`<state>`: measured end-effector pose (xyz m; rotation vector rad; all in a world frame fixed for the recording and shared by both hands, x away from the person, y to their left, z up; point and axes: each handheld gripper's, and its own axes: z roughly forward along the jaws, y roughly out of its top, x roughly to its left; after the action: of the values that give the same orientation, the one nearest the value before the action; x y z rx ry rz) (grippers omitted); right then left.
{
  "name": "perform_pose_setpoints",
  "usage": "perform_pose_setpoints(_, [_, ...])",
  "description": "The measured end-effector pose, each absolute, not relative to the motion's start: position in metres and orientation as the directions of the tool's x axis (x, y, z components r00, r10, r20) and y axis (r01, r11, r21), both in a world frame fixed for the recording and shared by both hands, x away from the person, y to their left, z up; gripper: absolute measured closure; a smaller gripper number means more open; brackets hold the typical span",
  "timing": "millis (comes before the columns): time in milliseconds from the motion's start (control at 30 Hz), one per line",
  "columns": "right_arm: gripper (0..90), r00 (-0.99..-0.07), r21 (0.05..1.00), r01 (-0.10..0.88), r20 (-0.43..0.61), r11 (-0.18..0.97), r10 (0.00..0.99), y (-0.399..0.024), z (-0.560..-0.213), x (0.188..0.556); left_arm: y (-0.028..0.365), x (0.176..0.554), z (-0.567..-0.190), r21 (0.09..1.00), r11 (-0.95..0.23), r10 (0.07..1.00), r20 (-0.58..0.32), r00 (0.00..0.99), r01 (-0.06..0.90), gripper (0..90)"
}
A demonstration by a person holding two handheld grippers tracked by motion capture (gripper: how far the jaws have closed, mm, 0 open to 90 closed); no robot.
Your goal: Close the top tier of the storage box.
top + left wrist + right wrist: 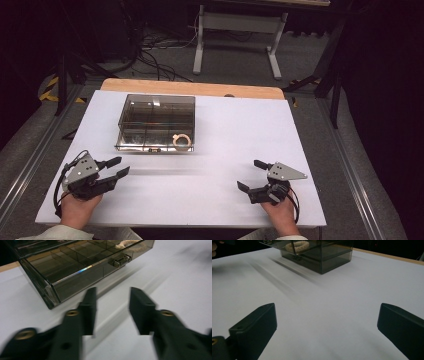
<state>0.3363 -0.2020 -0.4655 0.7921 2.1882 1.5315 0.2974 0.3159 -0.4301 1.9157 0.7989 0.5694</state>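
The left gripper [121, 166] rested low over the white table [210, 150], near its front left corner, held in the person's left hand [80, 207]. Its jaws stood partly apart with nothing between them; in the left gripper view they showed a clear gap of bare table, and they were blurred. They pointed toward the smoky clear plastic box [156, 122], which sat a short way ahead of them and a little to the right, apart from them.

The right gripper [250, 175] lay over the front right part of the table in the right hand [281, 214], its jaws spread wide and empty, aimed left across the surface. In the right gripper view bare table lay between the jaws, and the box [319, 255] stood well off beyond them.

The box sat on the far half of the table, left of centre, and was split inside into compartments. A pale ring-shaped thing [181, 141] lay in the front right compartment, close to the box's front wall. A small metal latch [120, 261] sat on that front wall, seen in the left gripper view. Nothing lay on the table between either gripper and the box; only a faint streaked shadow crossed the surface there.

Beyond the table's wooden far edge [192, 88], cables [155, 55] trailed over the grey floor beside a white desk frame [240, 37].
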Motion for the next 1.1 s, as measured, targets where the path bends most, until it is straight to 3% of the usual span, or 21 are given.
perform_pose_setpoints(67, [3.3, -0.782, 0.935, 0.239, 0.026, 0.261, 0.623, -0.201, -0.466, 0.336, 0.316, 0.3, -0.428, 0.889, -0.343, 0.729, 0.049, 0.683, 0.302, 87.3])
perform_pose_setpoints(100, [3.4, -0.783, 0.934, 0.24, 0.026, 0.264, 0.621, -0.201, -0.466, 0.336, 0.315, 0.302, -0.428, 0.883, -0.347, 0.73, 0.044, 0.682, 0.315, 89.9])
perform_pose_setpoints(1100, [3.8, -0.792, 0.931, 0.236, 0.019, 0.277, 0.611, -0.199, -0.466, 0.336, 0.271, 0.354, -0.423, 0.814, -0.431, 0.69, 0.02, 0.723, 0.389, 89.9])
